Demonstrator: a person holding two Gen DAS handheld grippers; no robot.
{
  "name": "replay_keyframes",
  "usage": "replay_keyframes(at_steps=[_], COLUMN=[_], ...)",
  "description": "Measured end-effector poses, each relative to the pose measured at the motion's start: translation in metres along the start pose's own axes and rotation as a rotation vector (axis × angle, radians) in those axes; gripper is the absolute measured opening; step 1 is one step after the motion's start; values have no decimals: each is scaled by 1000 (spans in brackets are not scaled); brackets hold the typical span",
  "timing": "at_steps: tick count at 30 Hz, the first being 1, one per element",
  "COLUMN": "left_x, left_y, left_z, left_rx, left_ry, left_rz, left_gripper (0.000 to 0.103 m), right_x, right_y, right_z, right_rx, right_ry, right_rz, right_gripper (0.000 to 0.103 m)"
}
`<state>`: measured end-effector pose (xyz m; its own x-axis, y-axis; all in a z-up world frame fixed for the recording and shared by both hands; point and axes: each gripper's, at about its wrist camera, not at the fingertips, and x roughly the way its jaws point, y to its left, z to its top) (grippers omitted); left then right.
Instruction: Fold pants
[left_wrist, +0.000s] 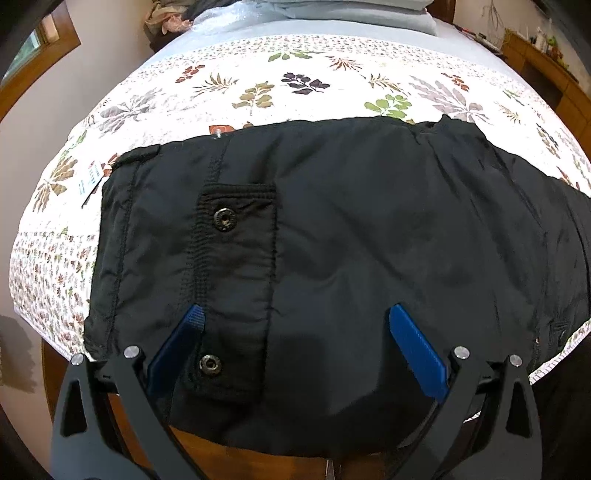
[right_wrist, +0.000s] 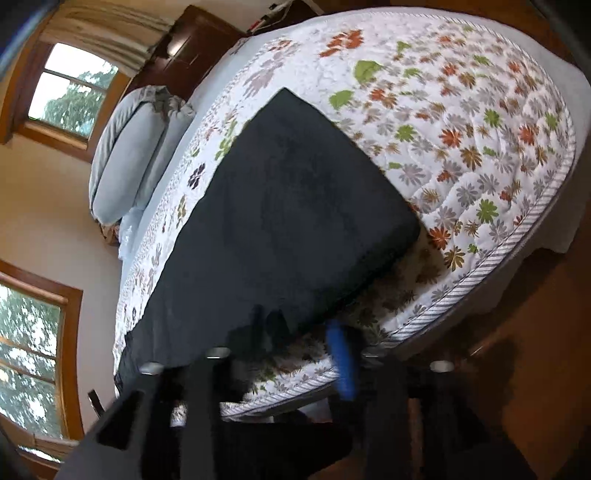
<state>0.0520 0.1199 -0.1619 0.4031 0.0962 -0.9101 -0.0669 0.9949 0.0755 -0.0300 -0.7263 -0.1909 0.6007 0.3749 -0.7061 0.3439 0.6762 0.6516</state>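
1. Black pants (left_wrist: 332, 240) are being shown lying flat along the near edge of a bed (right_wrist: 498, 155), the waist end with its snap-buttoned pocket (left_wrist: 236, 266) overhanging that edge.
2. The left tool (left_wrist: 295, 336) is being held open above the pocket, nothing pinched.
3. The right tool (right_wrist: 295, 339) is being held part-open at the pants' near edge; contact cannot be told through blur.
4. The fabric is being judged light, soft, slippery; hems or waistband corners suit gripping.
5. A floral quilt (left_wrist: 258, 92), grey pillows (right_wrist: 129, 147) and wood-framed windows (right_wrist: 70, 96) are being seen.
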Motion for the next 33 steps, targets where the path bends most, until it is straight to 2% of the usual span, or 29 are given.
replay_keyframes(at_steps=[3,6,9,12,16,22,25,26,28,30,33], left_x=[-9,-17,-20,-21,-21,-17,-14,-13,-11,-9,-7], left_y=[2,3,2,-1,-2,-5,-7,-7,-7,-7,-8], left_z=[-1,-2,-4,-5,-8,-8,-9,-9,-11,-12,-14], left_rx=[-26,-52,-56,-52,-56,-47,-38,-36,-34,-30,-26], left_ry=[-28,-55,-62,-65,-60,-60,-56,-54,-51,-48,-47], left_rz=[-8,-30,-43,-54,-73,-87,-89,-92,-97,-100,-102], left_gripper=[101,101,101,101,101,101,101,101,101,101,101], right_x=[-7,-7,-2,6,19,25,27,27,21,12,0], right_y=[-5,-26,-42,-52,-49,-30,-28,-27,-28,-18,14], right_z=[-1,-1,0,4,7,14,16,17,18,22,27], right_rx=[31,150,252,301,317,249,266,267,252,202,102], right_ry=[-17,-39,-57,-70,-63,-74,-80,-82,-89,-101,-128], right_rz=[0,67,169,182,260,223,212,206,208,192,156], right_gripper=[65,69,69,70,68,52,38,30,23,16,12])
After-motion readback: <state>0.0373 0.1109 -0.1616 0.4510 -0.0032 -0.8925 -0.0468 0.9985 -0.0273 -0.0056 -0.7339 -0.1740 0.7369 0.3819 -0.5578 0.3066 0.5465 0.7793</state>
